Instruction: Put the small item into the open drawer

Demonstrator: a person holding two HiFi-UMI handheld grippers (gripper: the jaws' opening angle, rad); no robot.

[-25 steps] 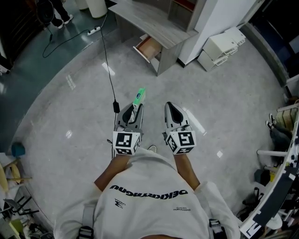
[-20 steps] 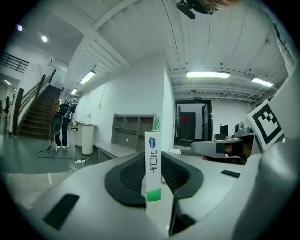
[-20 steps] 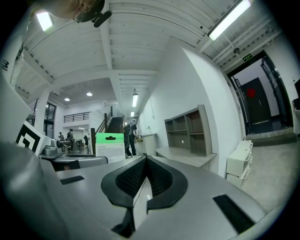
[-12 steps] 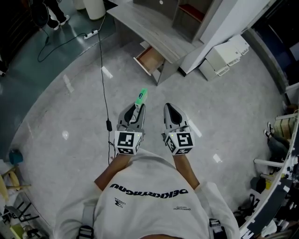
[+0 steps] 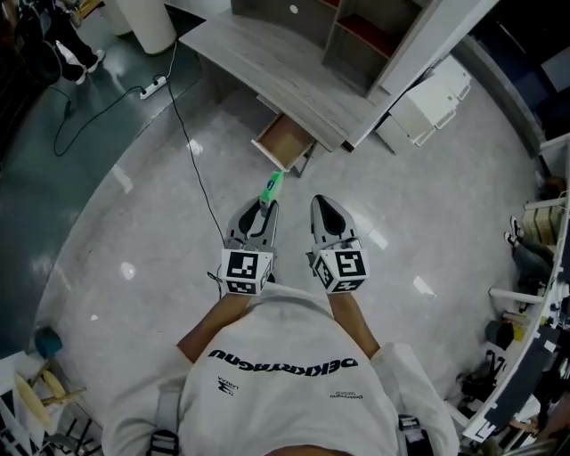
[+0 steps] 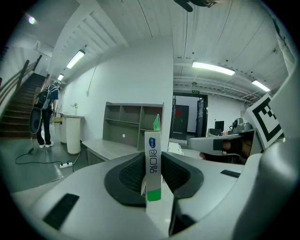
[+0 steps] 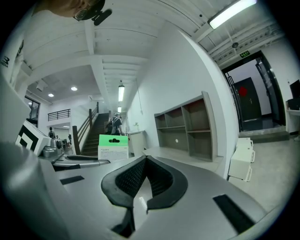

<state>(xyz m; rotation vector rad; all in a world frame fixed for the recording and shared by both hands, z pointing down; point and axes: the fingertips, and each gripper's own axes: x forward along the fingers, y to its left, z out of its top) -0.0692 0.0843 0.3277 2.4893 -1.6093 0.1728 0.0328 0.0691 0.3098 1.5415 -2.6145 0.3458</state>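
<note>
A small green and white box [image 5: 271,188] sticks out ahead of my left gripper [image 5: 259,207], which is shut on it. In the left gripper view the box [image 6: 153,154] stands upright, pinched between the black pads [image 6: 131,174]. My right gripper [image 5: 327,207] is held level beside the left one, shut with nothing in it; its pads [image 7: 129,178] meet at the tip. The open drawer [image 5: 283,142], wooden inside, juts from under the grey desk [image 5: 258,55], just beyond the box in the head view. The right gripper view shows the box [image 7: 113,146] at its left.
An open shelf unit [image 5: 356,22] stands on the desk. White cabinets [image 5: 427,89] sit to its right. A black cable [image 5: 194,169] runs over the shiny floor to a power strip [image 5: 151,86]. A white bin [image 5: 142,22] and a person [image 6: 44,117] by stairs are at the left.
Both grippers have been carried forward across the floor toward the desk, side by side. The open drawer now lies much closer to the box. The left grip is unchanged.
</note>
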